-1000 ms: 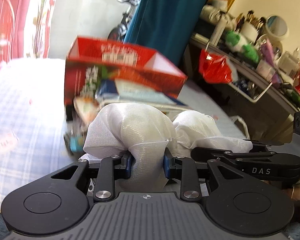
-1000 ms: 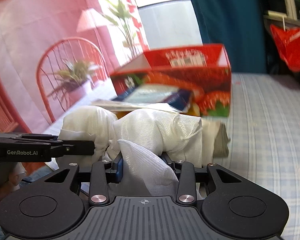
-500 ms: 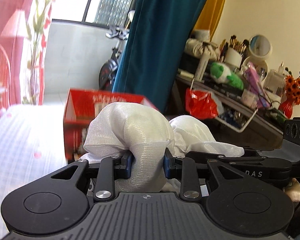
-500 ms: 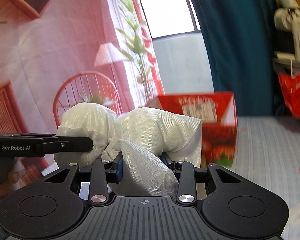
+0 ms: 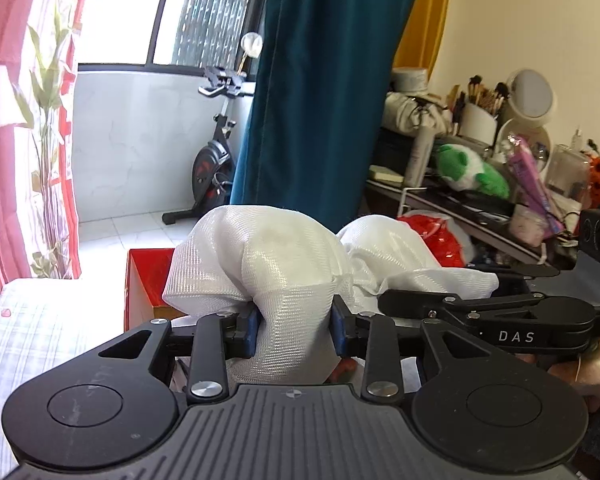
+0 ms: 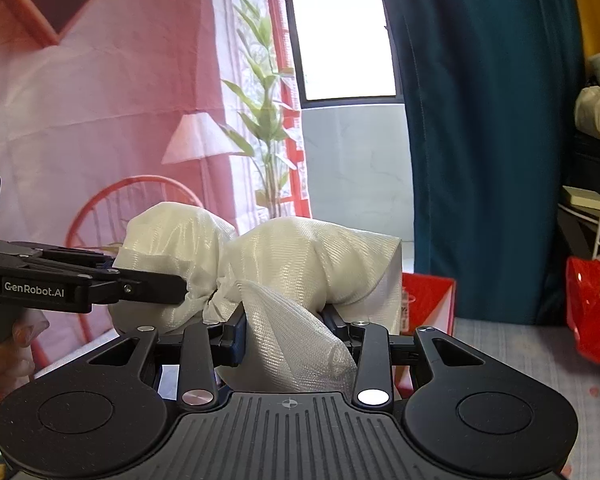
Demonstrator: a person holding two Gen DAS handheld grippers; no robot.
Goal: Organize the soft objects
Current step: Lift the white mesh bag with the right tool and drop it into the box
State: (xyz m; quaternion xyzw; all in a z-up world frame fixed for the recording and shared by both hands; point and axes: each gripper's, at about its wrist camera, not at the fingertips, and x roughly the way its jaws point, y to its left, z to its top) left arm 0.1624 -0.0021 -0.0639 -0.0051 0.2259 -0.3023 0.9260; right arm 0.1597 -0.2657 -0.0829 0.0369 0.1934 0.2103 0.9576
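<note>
A white mesh cloth (image 5: 268,264) is bunched up and held in the air by both grippers. My left gripper (image 5: 294,330) is shut on its left bunch. My right gripper (image 6: 286,330) is shut on the right bunch of the cloth (image 6: 312,256). The right gripper shows at the right in the left wrist view (image 5: 384,300). The left gripper shows at the left in the right wrist view (image 6: 180,284). A red cardboard box (image 5: 144,280) stands on the checked surface (image 5: 40,340) behind and below the cloth; it also shows in the right wrist view (image 6: 428,300).
A teal curtain (image 5: 320,92) hangs behind. A cluttered shelf (image 5: 480,184) with a green plush and brushes lies at the right, with a red plastic bag (image 5: 436,236) at its edge. An exercise bike (image 5: 216,152) stands on the balcony.
Both grippers have lifted the cloth and tilted upward. The red box has dropped low in both views and its contents are out of sight.
</note>
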